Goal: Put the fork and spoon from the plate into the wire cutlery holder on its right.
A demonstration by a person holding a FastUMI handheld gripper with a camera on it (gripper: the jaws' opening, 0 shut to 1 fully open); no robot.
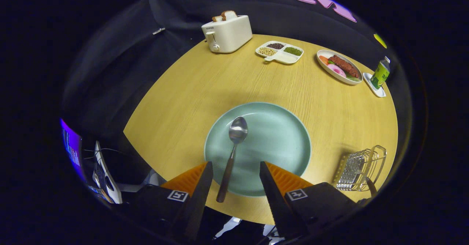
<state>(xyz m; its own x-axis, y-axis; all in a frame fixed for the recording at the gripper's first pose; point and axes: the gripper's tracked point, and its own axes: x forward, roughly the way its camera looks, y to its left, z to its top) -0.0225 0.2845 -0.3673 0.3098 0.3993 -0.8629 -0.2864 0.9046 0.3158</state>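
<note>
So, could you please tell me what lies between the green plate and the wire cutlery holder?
In the gripper view, only bare wooden table separates the plate from the holder. The open claw straddles the spoon handle.

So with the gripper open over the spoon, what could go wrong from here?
1. The hand-held gripper is open and the spoon handle lies nearer one finger; closing off-centre could push it sideways rather than pinch it.
2. The handle end overhangs the plate rim, so a clumsy press might tip the spoon off.
3. The holder looks light and sits near the table edge; a hard drop could shift it.
</note>
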